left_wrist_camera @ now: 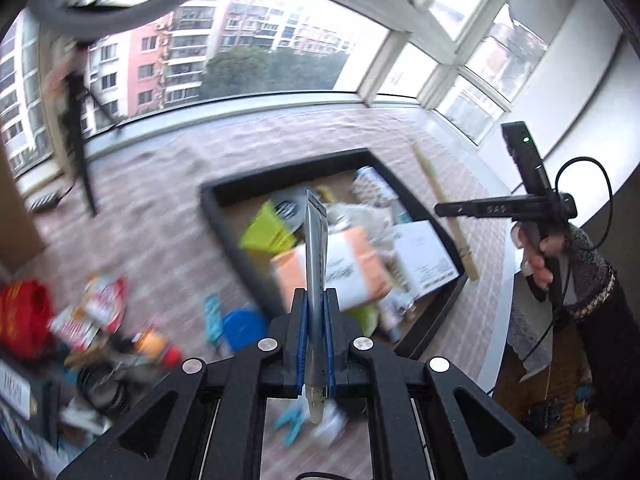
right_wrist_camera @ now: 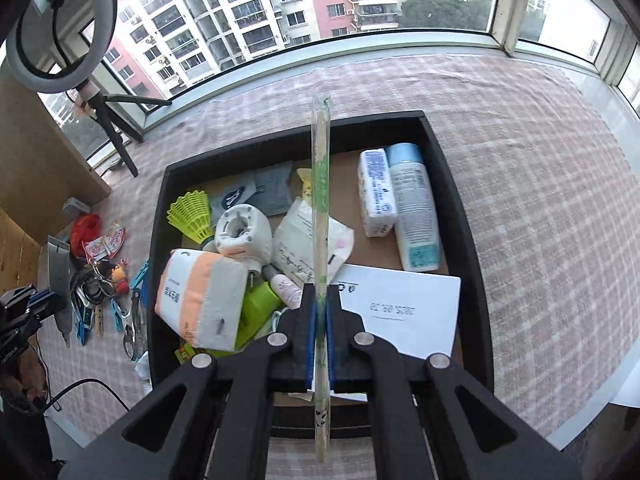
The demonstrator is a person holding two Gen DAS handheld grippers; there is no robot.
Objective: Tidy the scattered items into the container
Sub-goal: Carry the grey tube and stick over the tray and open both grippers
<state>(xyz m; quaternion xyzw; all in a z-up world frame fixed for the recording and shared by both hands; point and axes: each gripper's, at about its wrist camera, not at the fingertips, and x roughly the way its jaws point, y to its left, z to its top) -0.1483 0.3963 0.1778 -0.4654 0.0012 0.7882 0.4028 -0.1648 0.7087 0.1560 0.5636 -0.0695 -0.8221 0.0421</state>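
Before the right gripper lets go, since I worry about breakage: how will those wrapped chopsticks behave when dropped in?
The wrapped chopsticks stick out straight from the shut right gripper, so probably stiff and light. The thin wrapper looks slippery. Being long, they will likely lie across the clutter in the black tray rather than break.

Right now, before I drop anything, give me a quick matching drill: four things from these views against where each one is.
Things:
1. chopsticks
2. tube
3. shuttlecock
4. red bag

Places:
A. on the cloth left of the tray
B. clamped in the right gripper
C. lying in the tray
D. clamped in the left gripper

Pairs: 1-B, 2-D, 3-C, 4-A
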